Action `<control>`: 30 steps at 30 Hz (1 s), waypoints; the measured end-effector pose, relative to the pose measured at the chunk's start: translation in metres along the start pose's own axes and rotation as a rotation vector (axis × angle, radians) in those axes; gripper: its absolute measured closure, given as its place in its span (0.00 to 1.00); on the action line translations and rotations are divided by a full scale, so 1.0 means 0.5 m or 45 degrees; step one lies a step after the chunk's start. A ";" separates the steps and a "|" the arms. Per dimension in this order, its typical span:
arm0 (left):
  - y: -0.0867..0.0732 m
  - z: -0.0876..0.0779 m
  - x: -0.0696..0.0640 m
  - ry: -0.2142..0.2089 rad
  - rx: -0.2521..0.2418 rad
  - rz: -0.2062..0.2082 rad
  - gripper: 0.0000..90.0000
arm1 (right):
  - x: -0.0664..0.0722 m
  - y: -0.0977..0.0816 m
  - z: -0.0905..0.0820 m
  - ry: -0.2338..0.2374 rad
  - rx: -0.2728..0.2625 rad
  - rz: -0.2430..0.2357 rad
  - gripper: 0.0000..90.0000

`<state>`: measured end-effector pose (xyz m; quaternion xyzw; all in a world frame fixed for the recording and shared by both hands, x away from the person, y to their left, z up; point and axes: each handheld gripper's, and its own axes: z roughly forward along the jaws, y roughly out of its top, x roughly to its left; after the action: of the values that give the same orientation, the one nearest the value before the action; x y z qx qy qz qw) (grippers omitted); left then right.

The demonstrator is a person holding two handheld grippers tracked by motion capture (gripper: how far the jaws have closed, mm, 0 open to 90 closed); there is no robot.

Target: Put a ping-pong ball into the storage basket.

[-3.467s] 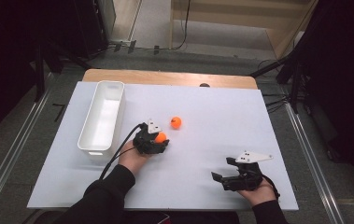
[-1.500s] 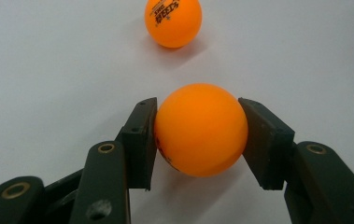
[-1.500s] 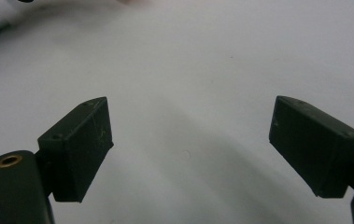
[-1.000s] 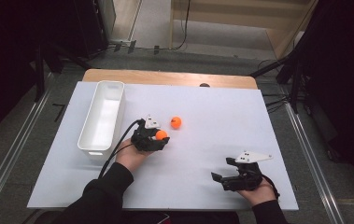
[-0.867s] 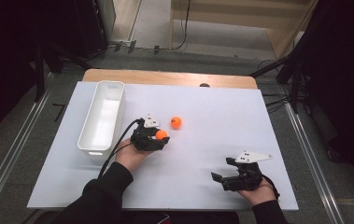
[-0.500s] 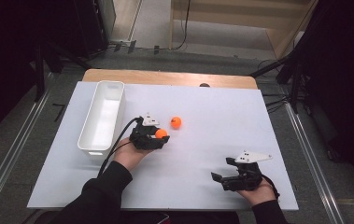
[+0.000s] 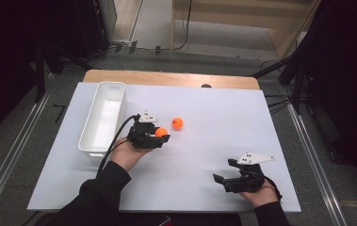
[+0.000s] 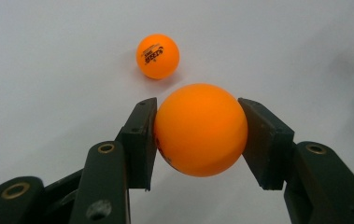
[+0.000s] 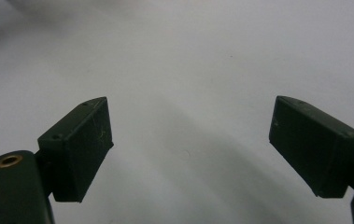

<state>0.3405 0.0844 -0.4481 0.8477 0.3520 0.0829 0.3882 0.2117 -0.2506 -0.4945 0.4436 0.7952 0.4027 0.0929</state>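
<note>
My left gripper (image 7: 159,135) is shut on an orange ball (image 7: 161,133), just right of the white bin (image 7: 101,117). In the left gripper view both black pads press the sides of that held ball (image 8: 201,129), with the gripper (image 8: 198,135) lifted a little off the white table. A second orange ball (image 7: 178,123) with black print lies on the table just beyond it, also seen as the printed ball (image 8: 158,56). Near the front right edge my right gripper (image 7: 223,181) rests open; its jaws (image 9: 191,147) stand wide apart with nothing between them.
The long white bin stands empty at the left of the white table top (image 7: 223,117). A wooden strip (image 7: 166,77) runs along the far edge. A black cable (image 7: 115,143) trails from the left gripper past the bin.
The left gripper with its ball has drifted slightly up and toward the bin. The right gripper and the loose ball have stayed where they were.
</note>
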 end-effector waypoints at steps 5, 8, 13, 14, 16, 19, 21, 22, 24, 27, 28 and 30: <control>0.004 -0.011 0.003 -0.004 -0.006 -0.002 0.56 | 0.000 0.000 0.000 -0.002 -0.003 0.006 0.13; 0.008 -0.019 0.002 -0.003 -0.003 0.002 0.56 | 0.000 0.000 0.000 -0.002 -0.003 0.006 0.13; 0.016 -0.032 0.000 -0.008 -0.002 0.006 0.56 | 0.000 0.000 0.000 -0.002 -0.003 0.005 0.13; 0.017 -0.034 0.000 -0.007 -0.009 0.001 0.56 | 0.000 0.000 0.000 -0.002 -0.003 0.006 0.13; 0.020 -0.040 0.002 -0.009 -0.004 0.003 0.56 | 0.000 0.000 0.000 0.001 -0.005 0.006 0.13; 0.025 -0.050 0.003 -0.008 -0.010 -0.001 0.56 | -0.001 0.000 -0.002 -0.005 -0.003 0.012 0.13; 0.030 -0.058 0.003 0.009 -0.006 0.007 0.56 | -0.002 0.000 -0.002 -0.003 -0.006 0.014 0.13; 0.032 -0.062 0.003 0.005 -0.009 0.003 0.56 | -0.001 0.000 -0.002 -0.003 -0.008 0.018 0.13; 0.036 -0.071 0.003 0.000 -0.020 -0.005 0.56 | -0.002 0.000 -0.002 -0.003 -0.006 0.014 0.13; 0.042 -0.081 0.002 -0.011 -0.027 -0.008 0.56 | -0.002 0.000 -0.002 -0.006 -0.003 0.012 0.13; 0.043 -0.084 0.002 -0.015 -0.029 -0.005 0.56 | -0.001 0.000 -0.002 -0.006 -0.003 0.013 0.13; 0.046 -0.088 0.002 -0.019 -0.024 0.001 0.56 | -0.001 0.000 -0.002 -0.006 -0.003 0.013 0.13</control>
<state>0.3353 0.1013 -0.4018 0.8447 0.3481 0.0801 0.3987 0.2116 -0.2517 -0.4940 0.4485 0.7923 0.4030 0.0935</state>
